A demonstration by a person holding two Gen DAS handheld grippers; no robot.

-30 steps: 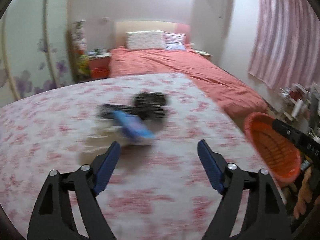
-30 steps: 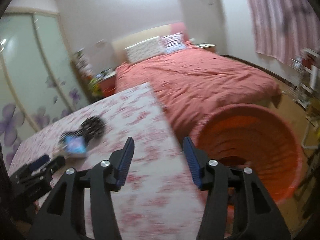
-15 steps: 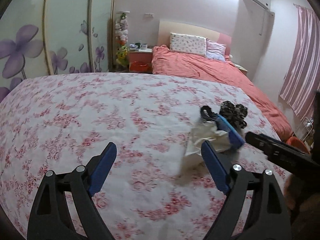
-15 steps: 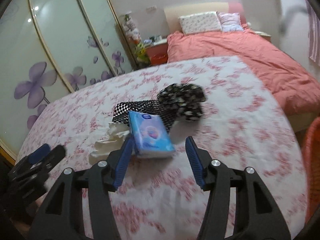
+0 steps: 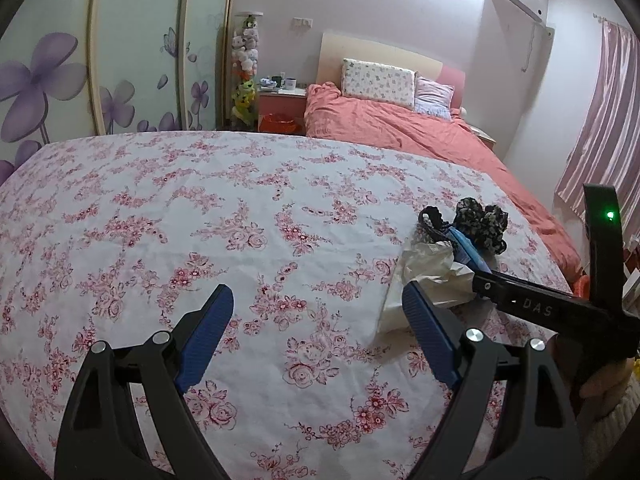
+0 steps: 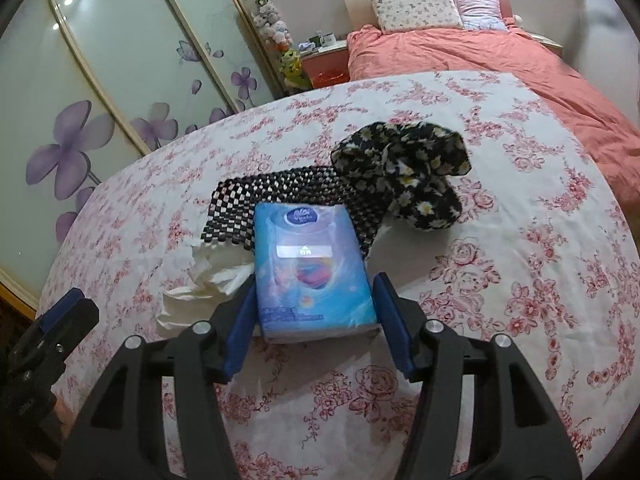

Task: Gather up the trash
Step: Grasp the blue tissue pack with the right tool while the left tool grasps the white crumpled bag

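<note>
While the right tool stands open with its blue pads either side of the blue plastic tissue pack, no pad visibly clamps it. That pack lies toward the right edge of the bench covered in pink floral cloth, partly over a black-and-white checkered mat. Crumpled white tissue paper lies just beside its left side; black daisy-print fabric sits beyond. Left tool hovers open over bare cloth.

Sharp, dim pinkish frames, ceiling glare, fisheye-bent edges
</note>
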